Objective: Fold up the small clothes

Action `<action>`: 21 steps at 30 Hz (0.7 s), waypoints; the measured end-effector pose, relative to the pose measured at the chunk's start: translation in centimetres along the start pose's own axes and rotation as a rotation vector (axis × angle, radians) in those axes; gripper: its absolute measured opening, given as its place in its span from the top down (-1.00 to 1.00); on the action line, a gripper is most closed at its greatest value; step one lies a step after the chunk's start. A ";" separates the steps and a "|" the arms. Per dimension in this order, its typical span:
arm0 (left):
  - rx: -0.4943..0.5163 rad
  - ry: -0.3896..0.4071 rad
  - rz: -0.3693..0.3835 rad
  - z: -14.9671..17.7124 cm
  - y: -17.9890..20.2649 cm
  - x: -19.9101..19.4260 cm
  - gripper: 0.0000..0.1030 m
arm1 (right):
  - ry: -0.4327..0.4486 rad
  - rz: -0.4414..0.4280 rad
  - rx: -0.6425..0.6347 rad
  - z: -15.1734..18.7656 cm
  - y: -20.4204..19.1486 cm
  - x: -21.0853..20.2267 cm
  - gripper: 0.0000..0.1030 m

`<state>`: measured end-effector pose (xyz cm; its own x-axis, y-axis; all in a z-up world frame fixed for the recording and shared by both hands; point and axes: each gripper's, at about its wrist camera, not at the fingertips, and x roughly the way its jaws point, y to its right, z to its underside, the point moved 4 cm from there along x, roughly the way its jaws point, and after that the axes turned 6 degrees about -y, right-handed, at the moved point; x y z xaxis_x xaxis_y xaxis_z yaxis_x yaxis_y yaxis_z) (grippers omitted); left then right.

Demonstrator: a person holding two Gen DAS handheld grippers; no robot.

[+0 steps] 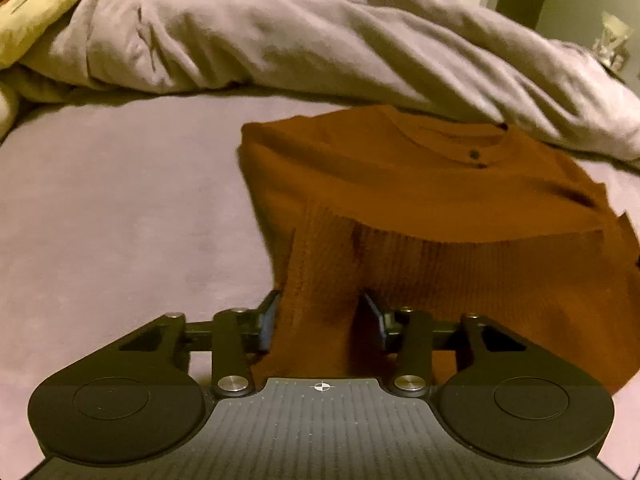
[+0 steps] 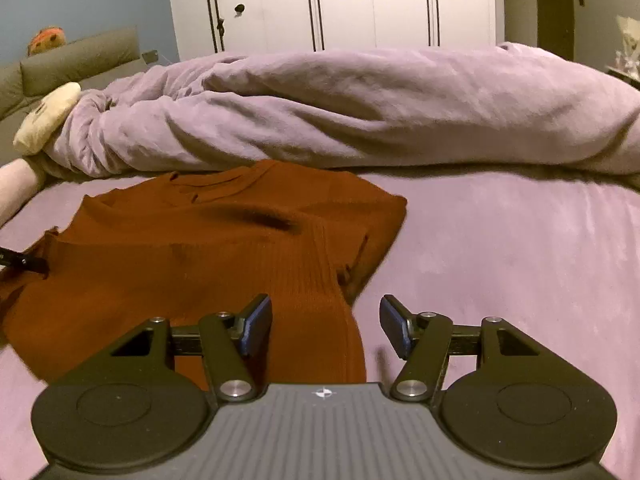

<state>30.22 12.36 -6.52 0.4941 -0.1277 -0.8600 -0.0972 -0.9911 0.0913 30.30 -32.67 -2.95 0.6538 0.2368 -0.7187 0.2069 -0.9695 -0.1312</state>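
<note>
A rust-brown knit sweater (image 1: pixel 400 184) lies flat on the lilac bed sheet (image 1: pixel 120 220), its buttoned collar toward the duvet. My left gripper (image 1: pixel 320 320) stands over the sweater's near left corner. Ribbed fabric fills most of the space between its blue pads, with a dark gap by the right pad, so it is open. In the right wrist view the sweater (image 2: pixel 200 240) spreads to the left. My right gripper (image 2: pixel 326 324) is open at its near right corner. The ribbed edge lies by the left pad, and bare sheet shows beside the right one. A black finger of the left gripper (image 2: pixel 24 262) pokes in at the left edge.
A bunched lilac duvet (image 2: pixel 360 112) runs across the bed behind the sweater. A cream plush pillow (image 2: pixel 48 120) lies at the far left by a grey headboard (image 2: pixel 80 60). White wardrobe doors (image 2: pixel 340 0) stand beyond. Bare sheet (image 2: pixel 520 260) stretches to the sweater's right.
</note>
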 end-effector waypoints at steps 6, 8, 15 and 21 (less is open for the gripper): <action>-0.023 -0.016 -0.023 0.1 -0.8 -0.1 0.67 | -0.107 -0.057 0.048 -1.3 0.4 2.8 0.47; -0.037 -0.017 -0.014 0.1 -1.0 -0.3 0.74 | -0.113 -0.068 0.072 -1.2 0.6 2.8 0.68; -0.050 -0.031 -0.021 -0.2 -0.4 -0.9 0.79 | -0.081 -0.128 0.052 -1.1 0.0 0.8 0.86; -0.042 -0.049 -0.029 0.0 0.1 -0.2 0.77 | -0.100 -0.059 0.003 -1.4 -0.8 2.2 0.79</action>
<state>30.08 12.29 -6.36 0.4534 -0.0983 -0.8858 -0.0469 -0.9952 0.0864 32.61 -31.30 -3.53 0.5643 0.2863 -0.7744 0.2410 -0.9542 -0.1771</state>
